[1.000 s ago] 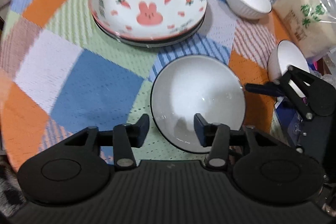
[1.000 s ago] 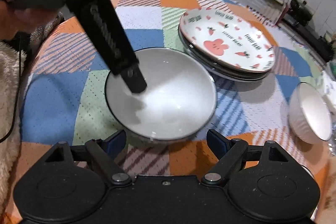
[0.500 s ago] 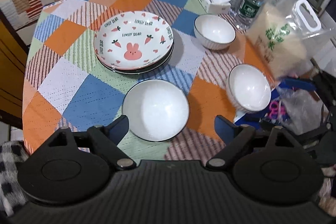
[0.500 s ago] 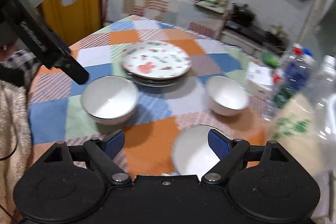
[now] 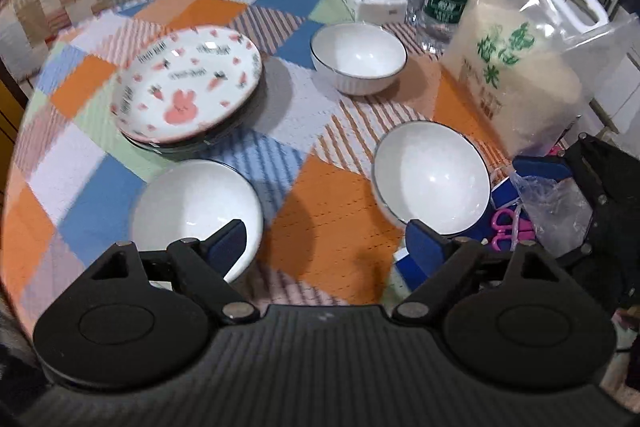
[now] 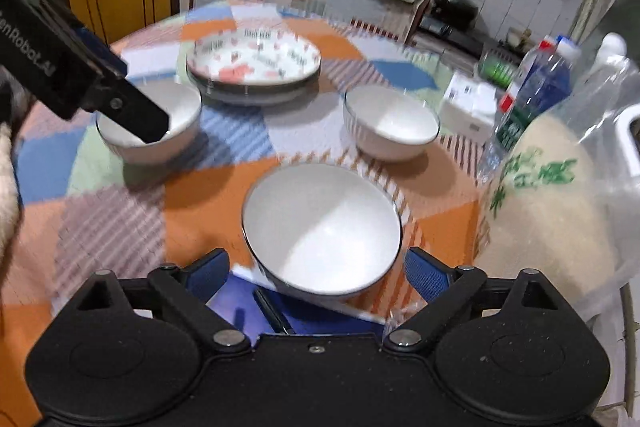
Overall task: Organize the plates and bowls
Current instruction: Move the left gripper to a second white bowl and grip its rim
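Three white bowls beside stacked plates.

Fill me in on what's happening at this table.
A person with a gripper in each hand is sorting dishes. Both the left gripper and right gripper are open and hold nothing. Three white bowls sit apart; the right gripper lines up on the nearest bowl. The bunny plate tops a stack.

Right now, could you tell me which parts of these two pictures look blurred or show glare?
Left wrist view: the bunny plate and the near-left bowl are smeared, while the far bowl is sharper, with small glare spots. Right wrist view: the plate is heavily motion-blurred, its print unreadable; the fisheye bends the table edge.
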`<state>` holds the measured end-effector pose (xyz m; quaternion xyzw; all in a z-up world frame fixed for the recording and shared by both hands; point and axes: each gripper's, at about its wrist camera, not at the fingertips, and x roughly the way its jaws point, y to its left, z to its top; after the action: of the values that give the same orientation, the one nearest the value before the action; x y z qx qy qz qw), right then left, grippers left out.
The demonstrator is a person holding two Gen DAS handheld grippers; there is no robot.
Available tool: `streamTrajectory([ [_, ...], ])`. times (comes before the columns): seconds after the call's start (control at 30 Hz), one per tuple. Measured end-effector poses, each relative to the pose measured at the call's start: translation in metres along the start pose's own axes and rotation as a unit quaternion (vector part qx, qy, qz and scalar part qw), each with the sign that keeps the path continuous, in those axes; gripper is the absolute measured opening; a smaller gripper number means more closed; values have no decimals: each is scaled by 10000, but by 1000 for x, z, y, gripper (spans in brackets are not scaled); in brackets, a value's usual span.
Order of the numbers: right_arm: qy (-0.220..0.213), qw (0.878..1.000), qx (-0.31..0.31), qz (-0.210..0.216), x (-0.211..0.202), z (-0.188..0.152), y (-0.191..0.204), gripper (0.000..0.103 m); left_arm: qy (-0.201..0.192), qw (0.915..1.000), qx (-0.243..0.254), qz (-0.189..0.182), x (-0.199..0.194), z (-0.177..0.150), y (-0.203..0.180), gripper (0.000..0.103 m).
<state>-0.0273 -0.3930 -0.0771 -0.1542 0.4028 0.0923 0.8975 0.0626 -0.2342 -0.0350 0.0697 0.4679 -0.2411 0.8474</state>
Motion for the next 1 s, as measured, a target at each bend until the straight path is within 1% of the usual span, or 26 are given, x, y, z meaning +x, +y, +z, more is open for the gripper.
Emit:
streamTrajectory([
  [0.07,102,9999,-21,68,11,-4,-2,96,32,9998,-177,1,13,0,-5,86],
  [0.13,214,9996,47,200,21,-6,-3,96,30,9997,-224,-19,24,0,-12,86],
  [0.23,307,9994,138,105,35,-9,-2,96,3,9999,-145,62,42,2,-23,85],
  [0.33,223,9989,341,233,42,-13,-4,96,-90,9995,61,294,56,0,-29,82],
  [0.4,226,9986,409,251,48,-16,-5,97,-53,9994,75,337,65,2,-27,80],
  [0.43,232,9986,411,241,51,-18,-4,97,19,9996,19,294,70,3,-26,77],
  [0.47,236,9986,405,238,53,-19,-3,97,80,9997,-16,217,75,4,-25,75],
  [0.53,243,9986,408,232,57,-20,-2,97,137,9998,13,134,81,4,-26,66],
  [0.57,229,9986,417,210,59,-20,-2,97,168,9998,58,89,85,5,-27,65],
  [0.6,225,9987,415,199,61,-20,-1,97,194,9998,57,22,88,6,-27,59],
  [0.63,245,9987,408,194,62,-20,-2,97,224,9997,1,-112,91,7,-25,54],
  [0.7,205,9988,398,207,61,-19,-2,97,353,9984,-197,-400,98,9,-22,51],
  [0.73,191,9988,398,232,61,-18,-3,97,453,9974,-285,-482,101,9,-21,43],
  [0.77,196,9986,419,267,62,-17,-5,97,590,9961,-370,-546,105,10,-19,40],
  [0.8,185,9984,443,293,62,-16,-6,97,636,9950,-438,-629,107,11,-18,35],
  [0.83,167,9983,466,315,63,-15,-8,97,630,9945,-485,-675,107,11,-19,30],
  [0.87,184,9981,496,324,64,-14,-9,97,627,9945,-488,-689,107,13,-20,27],
  [0.93,226,9979,521,300,67,-12,-10,97,687,9939,-468,-730,108,15,-24,15],
  [1.0,249,9980,517,267,68,-10,-10,96,763,9939,-441,-661,109,17,-28,14],
])
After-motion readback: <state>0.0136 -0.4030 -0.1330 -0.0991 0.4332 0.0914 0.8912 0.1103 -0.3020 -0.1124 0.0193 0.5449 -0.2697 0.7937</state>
